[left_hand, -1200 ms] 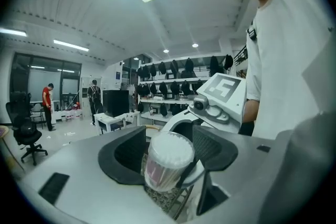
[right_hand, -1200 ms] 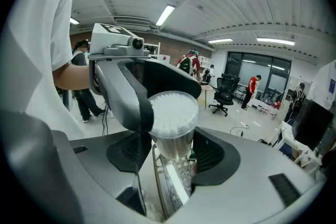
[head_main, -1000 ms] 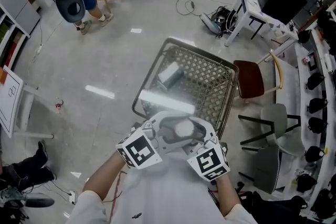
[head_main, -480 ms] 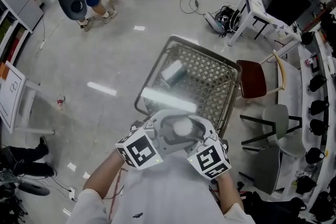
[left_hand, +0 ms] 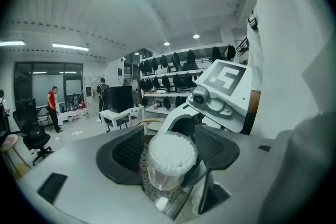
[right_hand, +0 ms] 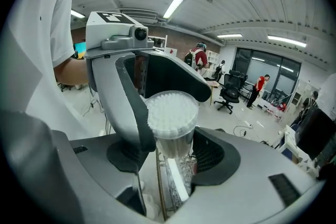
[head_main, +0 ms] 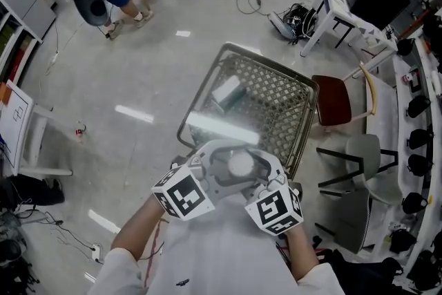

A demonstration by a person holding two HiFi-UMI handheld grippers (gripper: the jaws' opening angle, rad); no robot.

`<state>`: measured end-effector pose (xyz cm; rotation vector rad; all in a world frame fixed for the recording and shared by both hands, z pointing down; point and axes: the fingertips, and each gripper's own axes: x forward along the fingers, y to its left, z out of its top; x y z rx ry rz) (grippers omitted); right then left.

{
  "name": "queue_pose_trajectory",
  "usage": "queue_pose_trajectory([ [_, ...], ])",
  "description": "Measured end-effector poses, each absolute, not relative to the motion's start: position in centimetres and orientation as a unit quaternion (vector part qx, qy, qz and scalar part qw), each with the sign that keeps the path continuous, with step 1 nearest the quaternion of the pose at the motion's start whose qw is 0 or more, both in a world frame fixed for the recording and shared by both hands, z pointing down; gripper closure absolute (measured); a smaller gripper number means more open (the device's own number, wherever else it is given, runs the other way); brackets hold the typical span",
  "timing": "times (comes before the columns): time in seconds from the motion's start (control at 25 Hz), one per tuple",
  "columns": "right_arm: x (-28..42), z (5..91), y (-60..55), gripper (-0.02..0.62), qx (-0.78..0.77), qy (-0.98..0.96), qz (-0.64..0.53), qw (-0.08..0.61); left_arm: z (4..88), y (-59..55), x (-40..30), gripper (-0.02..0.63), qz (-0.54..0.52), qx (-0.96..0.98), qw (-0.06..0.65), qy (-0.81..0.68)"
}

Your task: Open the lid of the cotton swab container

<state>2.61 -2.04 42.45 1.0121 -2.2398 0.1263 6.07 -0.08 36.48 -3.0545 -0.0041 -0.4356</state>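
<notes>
1. The pale, glossy floor (head_main: 138, 65) fills most of the head view, and loose cables (head_main: 252, 0) lie on it farther off.
2. A wire shopping cart (head_main: 273, 64) stands on the floor, directly below the two raised tools.
3. A brown chair (head_main: 333, 101) stands just beside the cart's right side.
4. The left hand-held gripper (left_hand: 170, 150) is held up in front of the person's white shirt and meets the other tool over the cart's near end. Its jaws stand wide apart and have just been opening. The container sits between them, but the pads do not press on it. In the right gripper view, one of its grey fingers (right_hand: 131, 113) curves close past the container's left side.
5. The right hand-held gripper (right_hand: 169, 157) comes in from the other side, its marker cube facing up in the head view. Its jaws are clamped on the lower body of the container and hold it upright in the air.
6. The cotton swab container (head_main: 240, 164) is a small, clear, round tub. It sits between both pairs of jaws, above the cart's near rim. White swab tips are packed across its top. Whether a clear lid still covers them cannot be told.
7. A pale box (head_main: 226, 90) lies inside the cart, towards its far left corner and well apart from the container.
</notes>
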Motion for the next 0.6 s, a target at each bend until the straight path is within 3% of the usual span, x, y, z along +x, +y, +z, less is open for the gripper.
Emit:
queue_pose_trajectory([
  [0.6, 2.3, 41.3, -3.3, 0.356, 0.407, -0.852, 0.009, 0.330, 35.5, -1.8, 4.7, 0.337, -0.117, -0.992, 0.004, 0.047],
])
